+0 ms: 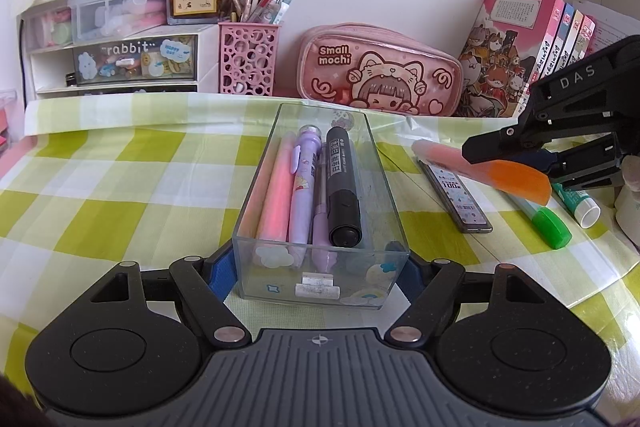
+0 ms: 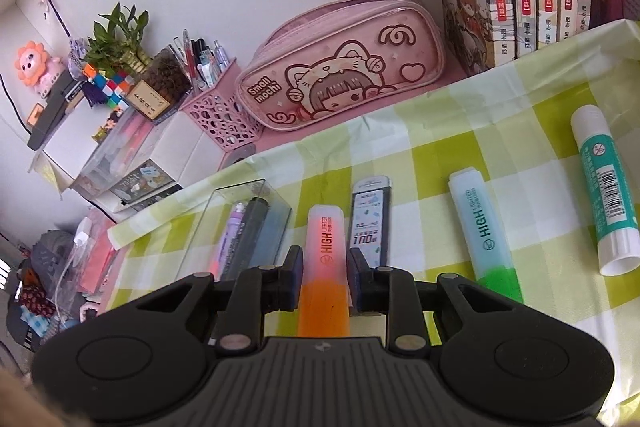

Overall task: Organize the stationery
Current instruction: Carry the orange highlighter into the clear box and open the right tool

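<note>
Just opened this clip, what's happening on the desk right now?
The left hand-held gripper straddles the near end of the clear tray, which already holds a black marker and pens. The right hand-held gripper is closed on the orange highlighter. A green highlighter, lead case and glue stick lie on the checked cloth.

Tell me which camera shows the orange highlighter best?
The right wrist view. There the orange highlighter lies lengthwise between the right gripper fingers, with its HIGH LIGHTER print readable. The left wrist view shows it only from the side, partly hidden by the gripper's black finger, its print unreadable.
</note>
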